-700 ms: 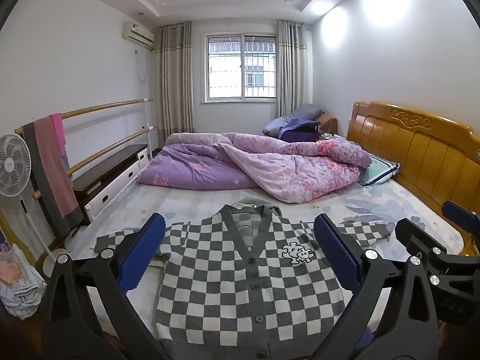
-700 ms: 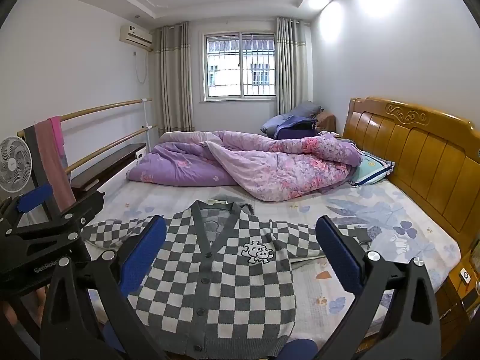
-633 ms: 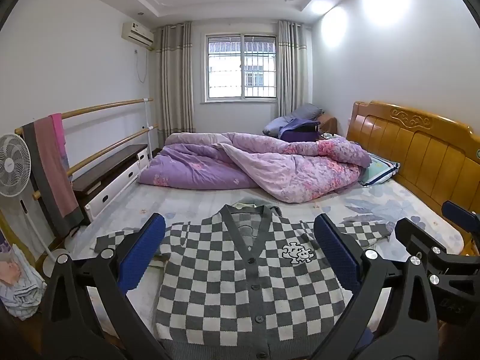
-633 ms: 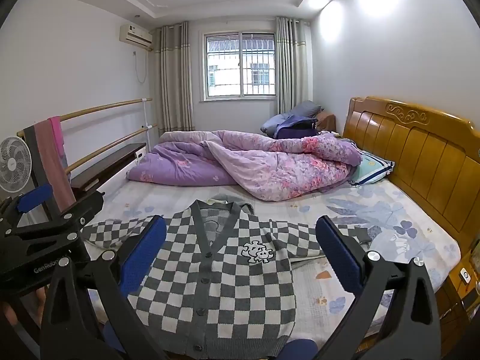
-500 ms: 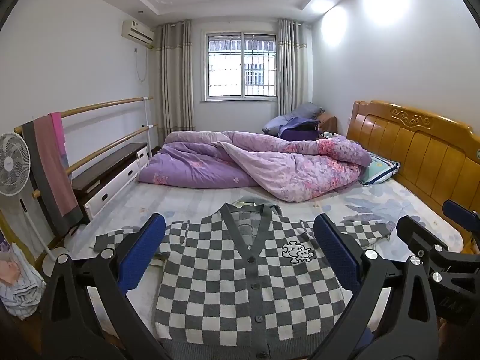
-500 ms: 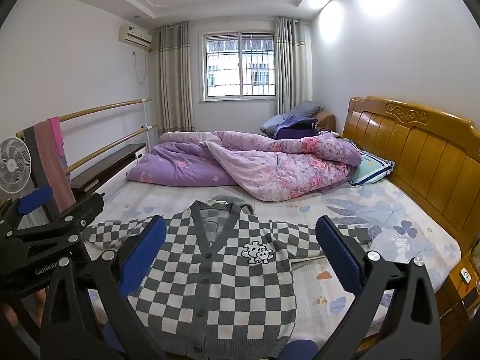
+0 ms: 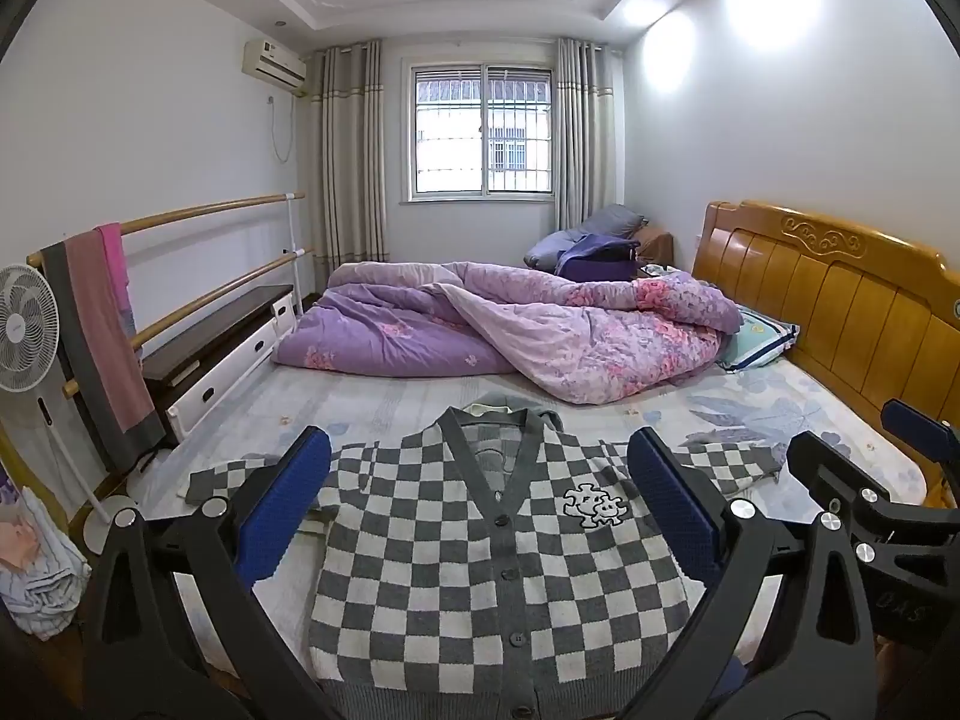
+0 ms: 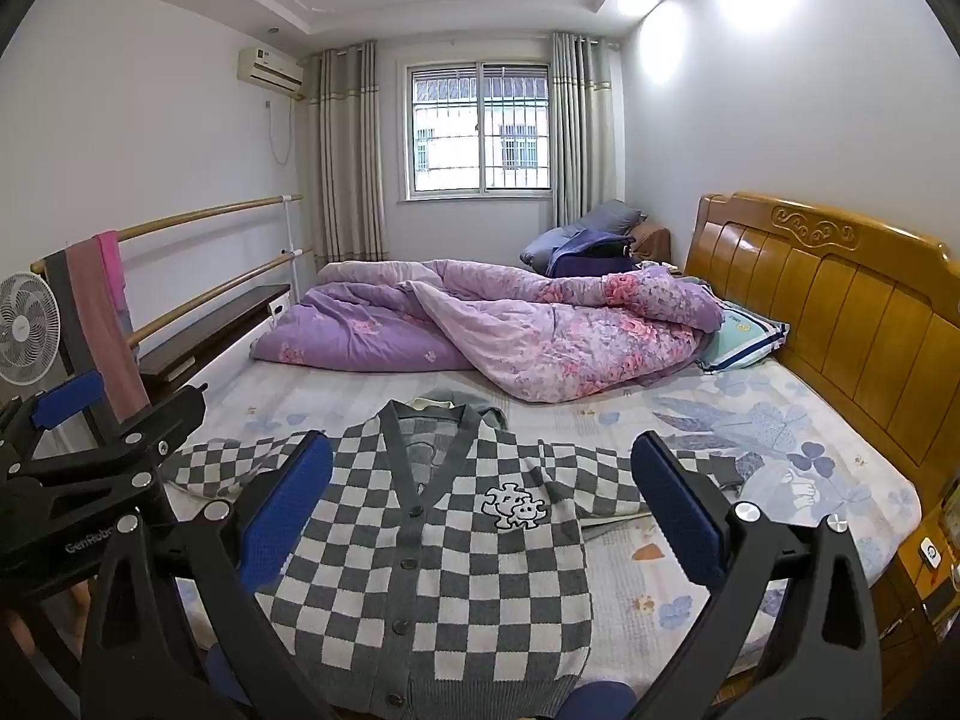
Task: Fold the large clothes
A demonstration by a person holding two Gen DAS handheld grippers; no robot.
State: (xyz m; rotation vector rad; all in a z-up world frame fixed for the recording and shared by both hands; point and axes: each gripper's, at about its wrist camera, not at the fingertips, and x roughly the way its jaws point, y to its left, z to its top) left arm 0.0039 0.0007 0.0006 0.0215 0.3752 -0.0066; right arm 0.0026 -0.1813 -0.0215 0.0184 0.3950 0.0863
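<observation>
A grey and white checkered cardigan lies flat and buttoned on the bed, front up, sleeves spread to both sides; it also shows in the right wrist view. My left gripper is open and empty, held above the cardigan's chest near the bed's front edge. My right gripper is open and empty, held above the cardigan's right half. The right gripper's body shows at the right of the left wrist view, and the left gripper's body at the left of the right wrist view.
A crumpled purple quilt lies across the far half of the bed. A wooden headboard runs along the right, with a pillow by it. A fan, a rail with hanging cloths and a low bench stand at left.
</observation>
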